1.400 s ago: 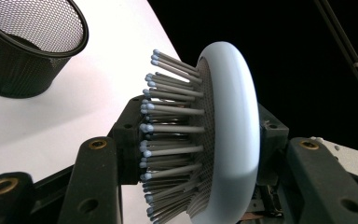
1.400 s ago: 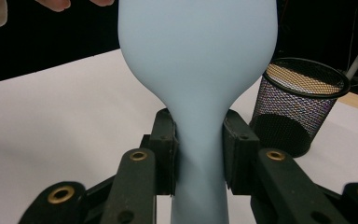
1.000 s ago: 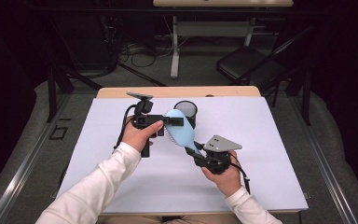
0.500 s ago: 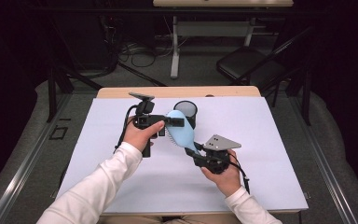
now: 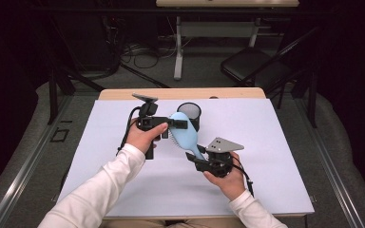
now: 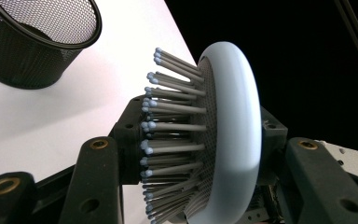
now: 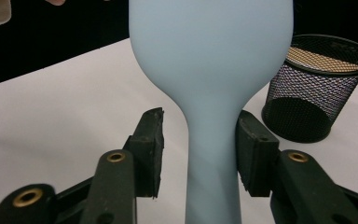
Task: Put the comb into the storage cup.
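Left gripper (image 5: 179, 123), clenched on the head of the brush (image 5: 183, 134): in the left gripper view one black pad presses into the bristles (image 6: 168, 140) and the other bears on the smooth back of the pale blue oval rim (image 6: 235, 126). The bristles are straight grey pins with small blue ball tips, set in a finely dotted cushion. The brush is held above the white counter (image 5: 275, 156), its head toward the far side and its handle slanting toward the person. Right gripper (image 5: 196, 161), released: its jaws have just been opening, and the right gripper view shows the slim, matte blue handle (image 7: 212, 154) between the two ribbed black pads, a clear gap at the left one and the right one close beside it. A round black wire-mesh cup (image 5: 189, 114) stands upright on the counter just beyond the brush head. White sleeves (image 5: 109, 183) cover both forearms.
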`<action>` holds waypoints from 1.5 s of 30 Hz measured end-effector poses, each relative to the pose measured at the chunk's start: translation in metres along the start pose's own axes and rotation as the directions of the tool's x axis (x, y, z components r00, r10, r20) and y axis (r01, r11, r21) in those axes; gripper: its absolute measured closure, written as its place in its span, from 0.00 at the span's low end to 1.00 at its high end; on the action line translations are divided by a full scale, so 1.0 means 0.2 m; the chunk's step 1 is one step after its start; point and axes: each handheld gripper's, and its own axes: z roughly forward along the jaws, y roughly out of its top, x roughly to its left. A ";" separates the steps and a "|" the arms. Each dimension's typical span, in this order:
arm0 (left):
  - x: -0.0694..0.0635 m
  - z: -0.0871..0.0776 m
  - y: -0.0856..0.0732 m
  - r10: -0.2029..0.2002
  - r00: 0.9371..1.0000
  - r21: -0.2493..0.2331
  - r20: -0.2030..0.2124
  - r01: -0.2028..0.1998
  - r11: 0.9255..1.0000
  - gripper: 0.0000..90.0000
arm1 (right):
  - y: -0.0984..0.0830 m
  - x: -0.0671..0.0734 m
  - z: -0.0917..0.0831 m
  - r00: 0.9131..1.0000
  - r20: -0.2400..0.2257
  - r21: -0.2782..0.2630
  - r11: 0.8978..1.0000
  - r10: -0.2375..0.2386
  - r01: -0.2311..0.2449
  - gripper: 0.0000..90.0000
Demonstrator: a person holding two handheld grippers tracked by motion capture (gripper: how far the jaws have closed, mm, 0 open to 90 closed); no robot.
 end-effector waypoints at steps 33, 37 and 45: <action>0.05 -0.05 0.03 0.004 0.998 -0.050 -0.062 -0.007 0.999 0.56 | 0.03 0.00 0.03 0.999 0.039 0.069 0.998 -0.014 0.011 0.40; 0.06 -0.06 0.04 0.011 0.998 -0.056 -0.066 -0.015 0.998 0.56 | 0.04 0.00 0.03 0.998 0.053 0.068 0.998 -0.021 0.017 0.39; 0.07 -0.07 0.05 0.017 0.997 -0.064 -0.073 -0.021 0.998 0.56 | 0.04 -0.01 0.02 0.999 0.045 0.059 0.998 -0.013 0.010 0.38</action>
